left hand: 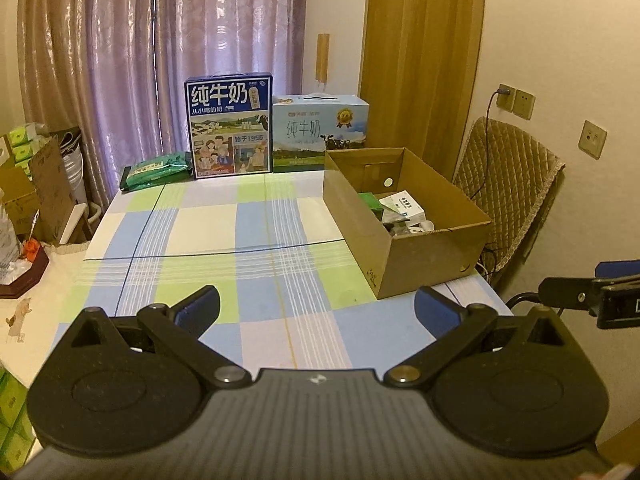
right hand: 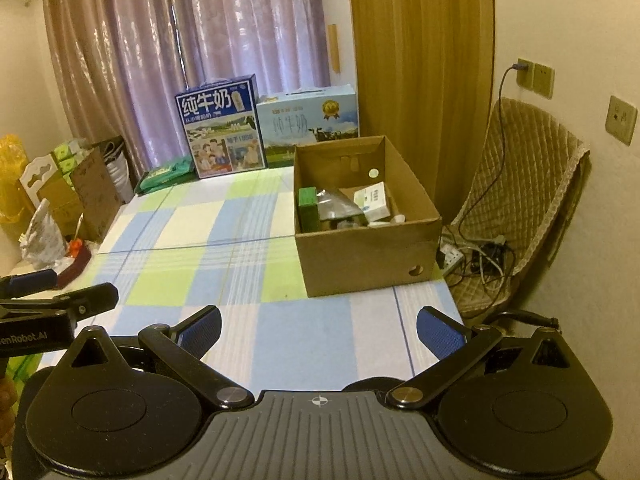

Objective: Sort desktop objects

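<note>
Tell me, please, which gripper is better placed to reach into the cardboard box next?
Probably the right gripper. The cardboard box lies almost straight ahead of it, whereas from the left gripper it sits off to the right. Both are open and empty, above the checked tablecloth.

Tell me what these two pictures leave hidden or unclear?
- Cardboard box: in both views its near wall hides the lower contents; beyond a green block and a white carton, the dark jumble is unreadable.
- Tablecloth: near edge hidden behind the open left gripper and open right gripper.
- Small print on the milk cartons: too small.
</note>
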Tool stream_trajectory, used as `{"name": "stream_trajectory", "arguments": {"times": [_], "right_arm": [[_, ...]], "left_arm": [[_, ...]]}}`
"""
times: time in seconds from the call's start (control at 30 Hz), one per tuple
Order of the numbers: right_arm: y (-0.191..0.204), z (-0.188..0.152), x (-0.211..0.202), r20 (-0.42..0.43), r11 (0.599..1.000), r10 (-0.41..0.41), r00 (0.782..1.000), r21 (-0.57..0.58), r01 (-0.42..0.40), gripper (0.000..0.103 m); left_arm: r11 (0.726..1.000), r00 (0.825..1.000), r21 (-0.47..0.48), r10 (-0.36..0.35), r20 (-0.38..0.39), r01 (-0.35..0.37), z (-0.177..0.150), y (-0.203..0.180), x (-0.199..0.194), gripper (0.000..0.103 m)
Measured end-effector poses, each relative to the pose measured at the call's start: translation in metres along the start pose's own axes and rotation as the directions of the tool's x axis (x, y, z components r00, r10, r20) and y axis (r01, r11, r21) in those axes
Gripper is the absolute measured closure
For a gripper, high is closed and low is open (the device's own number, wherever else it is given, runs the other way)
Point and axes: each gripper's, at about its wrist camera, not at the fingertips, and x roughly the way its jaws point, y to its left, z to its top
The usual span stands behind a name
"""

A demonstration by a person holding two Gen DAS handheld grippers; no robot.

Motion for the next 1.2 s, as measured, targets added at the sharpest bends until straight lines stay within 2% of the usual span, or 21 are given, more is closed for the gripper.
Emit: {"name": "stream_trajectory", "arguments": {"times": [0.27, 1.2], "right_arm": [[-0.0063, -0.0012, -0.0017, 0.008, 1.000, -0.023, 1.000, 0.013, 0.023, 0.002], [-0.0053, -0.0055, -0.0018, 0.006, 1.000, -0.020, 1.000, 0.022, 0.020, 0.002]], "left_arm": [[1.000, 1.000, 0.001, -0.006, 0.008, 0.006, 0.0018, -0.0012, -0.0010, 0.001], [0.999, 1.000, -0.022, -0.028, 0.014, 0.028, -0.0061, -0.0025, -0.0031, 0.001]]}}
